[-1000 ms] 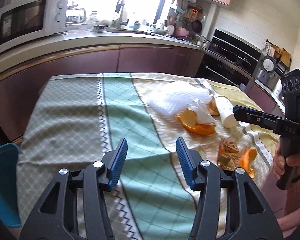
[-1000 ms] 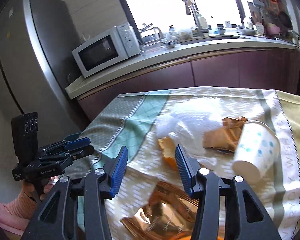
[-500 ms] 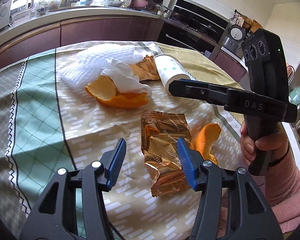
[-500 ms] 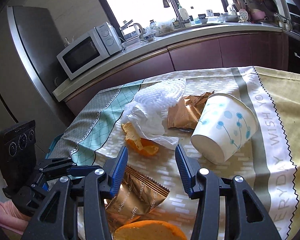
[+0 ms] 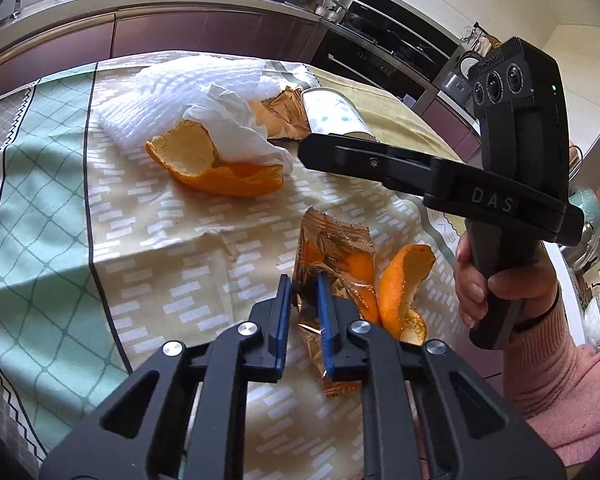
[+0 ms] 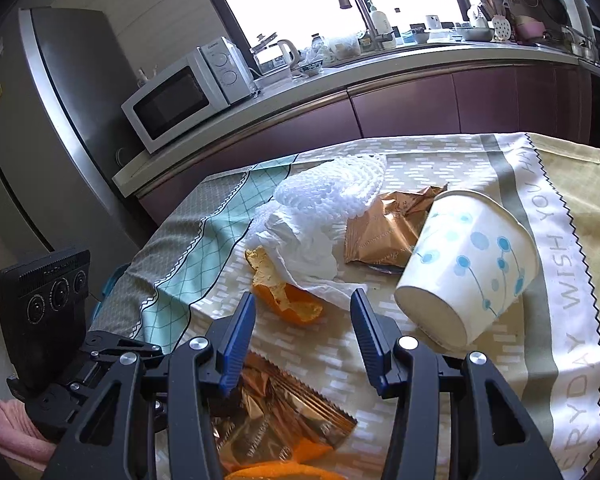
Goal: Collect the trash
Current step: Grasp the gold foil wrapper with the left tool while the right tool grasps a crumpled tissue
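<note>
the counter wears a patterned cloth, green checks toward its left edge, cream across the middle, yellow along the right edge. biggest of the trash is the white netting piled near the far edge, a crumpled tissue spilling off it. a paper cup lies on its side toward the right edge, dotted blue, just beside a flat gold packet. a large orange peel sits mid-counter, touching the tissue. down at the near edge, the gold wrapper lies crumpled, a small curl of peel right against it. and here's the left tool, its blue pads closing on the wrapper's near end, foil between them. the right tool, gripped by a hand in a pink sleeve, hangs above the counter with pads apart, nothing between them.
</note>
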The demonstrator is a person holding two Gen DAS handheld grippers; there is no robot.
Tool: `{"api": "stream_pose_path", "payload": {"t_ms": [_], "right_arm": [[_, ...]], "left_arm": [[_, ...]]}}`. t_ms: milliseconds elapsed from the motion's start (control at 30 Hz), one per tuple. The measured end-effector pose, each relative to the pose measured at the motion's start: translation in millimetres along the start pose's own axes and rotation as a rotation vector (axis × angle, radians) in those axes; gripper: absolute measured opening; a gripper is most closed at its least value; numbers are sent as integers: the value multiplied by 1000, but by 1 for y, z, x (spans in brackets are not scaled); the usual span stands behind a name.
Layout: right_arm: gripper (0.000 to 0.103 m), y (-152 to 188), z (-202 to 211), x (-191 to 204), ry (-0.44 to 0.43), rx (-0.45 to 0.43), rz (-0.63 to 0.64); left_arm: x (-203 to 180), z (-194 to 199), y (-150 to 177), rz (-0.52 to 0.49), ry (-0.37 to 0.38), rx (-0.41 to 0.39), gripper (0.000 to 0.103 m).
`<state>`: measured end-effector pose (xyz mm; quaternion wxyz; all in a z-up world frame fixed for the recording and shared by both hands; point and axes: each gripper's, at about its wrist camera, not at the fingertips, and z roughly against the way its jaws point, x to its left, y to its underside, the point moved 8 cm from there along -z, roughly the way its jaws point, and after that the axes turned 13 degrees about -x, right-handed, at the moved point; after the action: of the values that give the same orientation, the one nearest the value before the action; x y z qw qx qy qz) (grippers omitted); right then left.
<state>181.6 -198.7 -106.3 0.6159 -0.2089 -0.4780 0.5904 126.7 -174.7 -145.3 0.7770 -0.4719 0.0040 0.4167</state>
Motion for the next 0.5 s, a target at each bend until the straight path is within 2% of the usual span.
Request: {"api": "stream_pose_path", "payload": {"t_ms": [400, 433, 500], "right_arm": [[45, 1, -38, 7, 64, 114, 136], [42, 3, -40, 6, 68, 119, 136], [29, 6, -42, 5, 68, 128, 139]], "left_arm": [[7, 20, -9, 3, -15, -63, 9], [9, 22, -10, 6, -16, -67, 9], [14, 27, -11, 16, -19, -74, 9]]}}
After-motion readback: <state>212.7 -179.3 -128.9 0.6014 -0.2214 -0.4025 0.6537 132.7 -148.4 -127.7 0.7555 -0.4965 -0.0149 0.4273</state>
